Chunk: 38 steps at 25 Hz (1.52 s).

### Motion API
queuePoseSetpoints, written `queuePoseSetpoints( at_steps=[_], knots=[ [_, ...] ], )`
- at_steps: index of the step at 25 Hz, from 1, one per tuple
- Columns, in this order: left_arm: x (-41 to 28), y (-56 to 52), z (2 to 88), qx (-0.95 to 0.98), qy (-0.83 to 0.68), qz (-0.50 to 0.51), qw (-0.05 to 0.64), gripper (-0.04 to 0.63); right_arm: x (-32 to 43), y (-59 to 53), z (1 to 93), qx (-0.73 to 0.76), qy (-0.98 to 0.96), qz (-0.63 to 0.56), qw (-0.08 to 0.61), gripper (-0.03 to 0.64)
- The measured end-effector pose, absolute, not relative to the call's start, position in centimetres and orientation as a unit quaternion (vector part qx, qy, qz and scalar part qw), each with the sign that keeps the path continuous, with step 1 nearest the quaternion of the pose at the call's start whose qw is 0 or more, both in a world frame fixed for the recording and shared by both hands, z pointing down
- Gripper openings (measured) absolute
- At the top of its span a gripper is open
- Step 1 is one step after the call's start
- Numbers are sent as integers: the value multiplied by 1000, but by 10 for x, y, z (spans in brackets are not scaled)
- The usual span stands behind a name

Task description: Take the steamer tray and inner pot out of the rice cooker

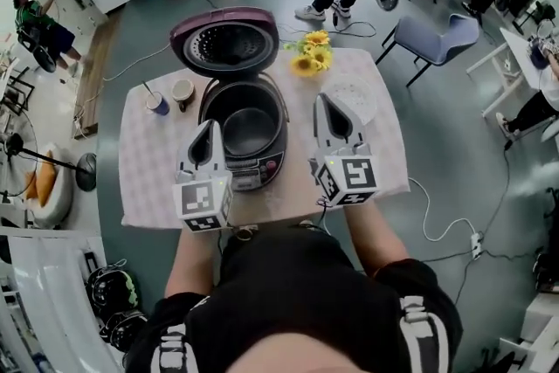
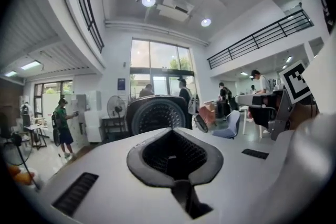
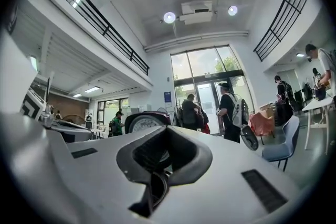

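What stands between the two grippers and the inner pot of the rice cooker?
Nothing visible does. The lid stands open behind, so the inner pot lies bare from above. The left gripper and right gripper flank it, both shut and empty.

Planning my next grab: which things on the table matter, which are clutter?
Job: open maroon-lidded rice cooker; dark metal inner pot inside it; white round steamer tray beside it.
Clutter: yellow sunflowers; small blue cup; small white cup.
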<state>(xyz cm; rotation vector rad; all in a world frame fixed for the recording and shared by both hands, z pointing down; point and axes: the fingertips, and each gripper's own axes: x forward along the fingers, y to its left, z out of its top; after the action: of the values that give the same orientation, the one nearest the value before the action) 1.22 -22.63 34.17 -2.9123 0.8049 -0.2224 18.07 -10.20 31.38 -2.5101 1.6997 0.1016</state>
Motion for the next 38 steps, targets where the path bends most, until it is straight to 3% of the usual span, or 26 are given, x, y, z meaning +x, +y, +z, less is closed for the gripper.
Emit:
queuePoseSetpoints(
  at_steps=[8, 20, 22, 24, 25, 30, 38],
  knots=[
    [-72, -276, 363, -938, 333, -86, 41, 5, 128, -145, 329, -815, 577, 38, 28, 0],
    [-91, -306, 381, -940, 325, -99, 23, 6, 103, -186, 345, -804, 594, 2, 24, 2],
    [-89, -309, 391, -942, 313, -116, 18, 35, 100, -193, 351, -796, 605, -7, 20, 70],
    [-85, -313, 402, -946, 297, -133, 6, 199, 97, -200, 358, -791, 612, -13, 9, 126],
    [-83, -316, 406, -946, 291, -140, -1, 243, 97, -204, 363, -790, 612, -18, 0, 156],
    [-80, -328, 427, -945, 277, -169, -43, 279, 99, -220, 392, -785, 614, -64, -42, 255],
    [-63, -347, 462, -937, 254, -225, -78, 284, 128, -227, 444, -793, 583, -151, -92, 259]
  ],
)
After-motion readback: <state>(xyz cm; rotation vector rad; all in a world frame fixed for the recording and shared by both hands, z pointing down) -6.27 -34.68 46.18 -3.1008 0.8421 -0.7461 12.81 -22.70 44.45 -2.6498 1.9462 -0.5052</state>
